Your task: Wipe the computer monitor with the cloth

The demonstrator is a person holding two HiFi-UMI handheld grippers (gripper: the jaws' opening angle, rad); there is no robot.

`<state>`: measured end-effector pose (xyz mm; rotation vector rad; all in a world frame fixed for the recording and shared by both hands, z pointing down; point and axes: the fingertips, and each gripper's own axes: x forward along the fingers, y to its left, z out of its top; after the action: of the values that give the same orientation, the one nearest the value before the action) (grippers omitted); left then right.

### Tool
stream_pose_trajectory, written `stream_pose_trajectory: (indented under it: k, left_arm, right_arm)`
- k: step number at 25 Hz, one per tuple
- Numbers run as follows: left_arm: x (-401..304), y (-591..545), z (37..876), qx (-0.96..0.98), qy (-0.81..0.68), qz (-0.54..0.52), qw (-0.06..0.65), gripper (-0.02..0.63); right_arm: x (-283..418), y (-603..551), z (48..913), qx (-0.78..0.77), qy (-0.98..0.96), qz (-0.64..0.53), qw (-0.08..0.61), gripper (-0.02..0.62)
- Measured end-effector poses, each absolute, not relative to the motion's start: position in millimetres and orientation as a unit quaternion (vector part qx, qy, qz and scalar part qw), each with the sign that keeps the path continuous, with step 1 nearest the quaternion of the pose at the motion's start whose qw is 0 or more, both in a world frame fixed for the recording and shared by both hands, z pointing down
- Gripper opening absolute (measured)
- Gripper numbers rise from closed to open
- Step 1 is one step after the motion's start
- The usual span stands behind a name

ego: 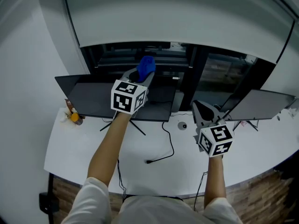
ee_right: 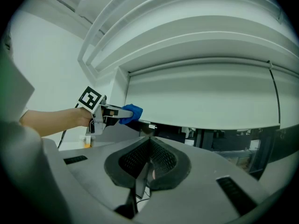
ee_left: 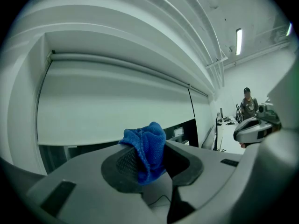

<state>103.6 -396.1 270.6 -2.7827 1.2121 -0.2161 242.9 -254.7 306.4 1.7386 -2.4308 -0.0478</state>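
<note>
A blue cloth (ego: 146,65) is bunched between the jaws of my left gripper (ego: 144,74), which is shut on it. The cloth is raised above the top edge of the dark computer monitor (ego: 93,101) on the white desk (ego: 84,157). In the left gripper view the cloth (ee_left: 147,150) fills the gap between the pads. My right gripper (ego: 199,106) hovers over the desk to the right of that monitor, shut, with nothing held. From the right gripper view, the left gripper (ee_right: 110,113) and its cloth (ee_right: 132,112) show at the left, beyond my own shut right gripper (ee_right: 149,160).
A second monitor (ego: 259,104) stands at the right. A black cable (ego: 163,148) trails over the desk, a small round object (ego: 182,125) lies near the right gripper, and small bottles (ego: 72,116) sit at the left edge. Dark windows (ego: 219,69) run behind. A person (ee_left: 247,104) stands far off.
</note>
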Motion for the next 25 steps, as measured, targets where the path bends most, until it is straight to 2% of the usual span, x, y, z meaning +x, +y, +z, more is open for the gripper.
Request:
stream_pose_trajectory:
  k: [15, 25]
  left_arm:
    - [238.5, -344.9, 278.8, -0.944, 0.331, 0.007, 0.018, 0.127]
    - [236.3, -354.8, 341.5, -0.913, 0.401, 0.031, -0.070, 0.126]
  right_arm:
    - [313.8, -233.6, 319.4, 0.594, -0.802, -0.007, 0.063, 0.015]
    - [333.2, -217.3, 349.2, 0.601, -0.796, 0.018, 0.070, 0.015]
